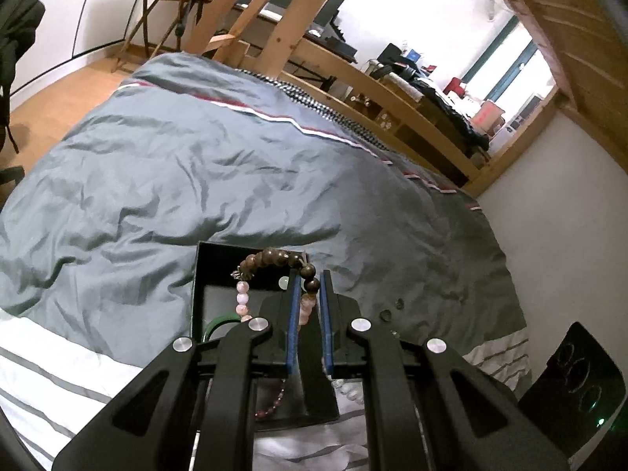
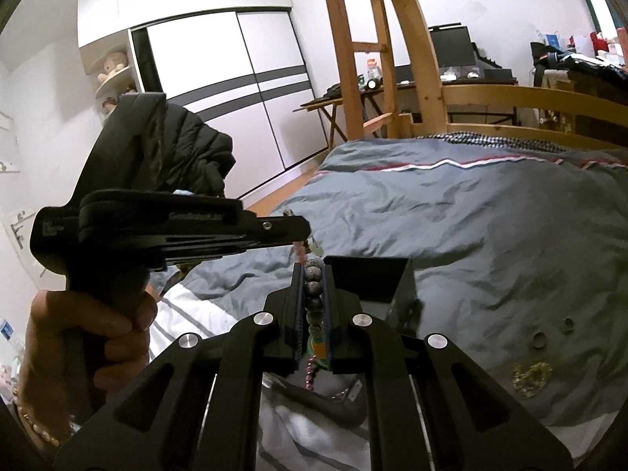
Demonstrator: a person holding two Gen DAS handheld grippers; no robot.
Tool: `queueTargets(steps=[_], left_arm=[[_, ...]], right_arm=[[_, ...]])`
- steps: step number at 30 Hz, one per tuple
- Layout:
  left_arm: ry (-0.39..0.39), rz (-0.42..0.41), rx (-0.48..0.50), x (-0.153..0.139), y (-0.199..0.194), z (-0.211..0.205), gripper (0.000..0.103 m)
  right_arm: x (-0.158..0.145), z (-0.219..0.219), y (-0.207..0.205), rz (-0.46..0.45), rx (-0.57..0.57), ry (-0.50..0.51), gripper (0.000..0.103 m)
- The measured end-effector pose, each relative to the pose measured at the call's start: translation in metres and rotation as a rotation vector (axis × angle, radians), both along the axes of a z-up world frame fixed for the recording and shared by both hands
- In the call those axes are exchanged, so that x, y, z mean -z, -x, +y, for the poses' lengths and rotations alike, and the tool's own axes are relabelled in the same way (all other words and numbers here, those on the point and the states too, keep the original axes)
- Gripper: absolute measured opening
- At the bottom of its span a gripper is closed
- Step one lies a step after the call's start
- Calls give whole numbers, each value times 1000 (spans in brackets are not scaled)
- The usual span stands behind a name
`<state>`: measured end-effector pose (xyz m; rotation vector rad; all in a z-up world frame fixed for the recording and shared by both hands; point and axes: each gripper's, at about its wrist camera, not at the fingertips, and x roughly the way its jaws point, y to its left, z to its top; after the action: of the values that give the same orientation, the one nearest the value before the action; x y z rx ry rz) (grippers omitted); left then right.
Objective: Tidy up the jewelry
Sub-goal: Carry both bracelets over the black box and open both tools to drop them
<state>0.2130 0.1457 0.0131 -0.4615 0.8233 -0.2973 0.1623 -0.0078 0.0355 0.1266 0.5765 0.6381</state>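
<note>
Nearest the lens in the left wrist view, the left gripper (image 1: pixel 310 278) fills the bottom of the frame, its blue-padded fingers (image 1: pixel 293 314) drawn narrow and pinching a beaded bracelet (image 1: pixel 274 261). The bracelet's dark wooden beads arch up and to the left of the fingertips, and its pale pink beads (image 1: pixel 242 298) hang down on the left side over an open black jewelry box (image 1: pixel 204 274). The box sits on the grey duvet (image 1: pixel 176 165) at lower centre of the frame. Inside it, a green bangle (image 1: pixel 219 324) shows at the lower left, partly hidden behind the gripper's linkage. Two small rings (image 1: pixel 392 310) lie on the duvet just right of the gripper.

In the right wrist view, the right gripper (image 2: pixel 314 271) is likewise pressed in on a strand of speckled grey beads (image 2: pixel 315 290) that runs lengthwise between its pads. A pink bead strand (image 2: pixel 310 376) hangs below it. The black box's wall (image 2: pixel 376 278) stands just right of the fingertips. At the left of the frame the person's left hand (image 2: pixel 98 333) grips the other tool's handle. At lower right, two rings (image 2: pixel 551 331) and a gold filigree piece (image 2: pixel 530 376) rest apart on the duvet.
</note>
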Motion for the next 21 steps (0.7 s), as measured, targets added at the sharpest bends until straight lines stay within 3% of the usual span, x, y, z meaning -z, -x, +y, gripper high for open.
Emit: queueTargets(steps=[5, 13, 15, 17, 19, 21], left_arm=[[-34, 34, -25, 8, -4, 2, 8], [-27, 61, -37, 17, -7, 3, 10], [-29, 51, -40, 16, -6, 3, 25], [-37, 35, -54, 14, -5, 2, 59], [-44, 4, -71, 9, -2, 2, 65], [-34, -9, -76, 6, -1, 2, 72]], right_arm=[[18, 10, 0, 37, -23, 21, 9], [49, 20, -2, 128, -41, 39, 10], [54, 20, -3, 143, -40, 47, 10], [56, 19, -3, 146, -42, 46, 12], [56, 16, -3, 148, -39, 40, 24], [55, 10, -3, 144, -34, 18, 73]])
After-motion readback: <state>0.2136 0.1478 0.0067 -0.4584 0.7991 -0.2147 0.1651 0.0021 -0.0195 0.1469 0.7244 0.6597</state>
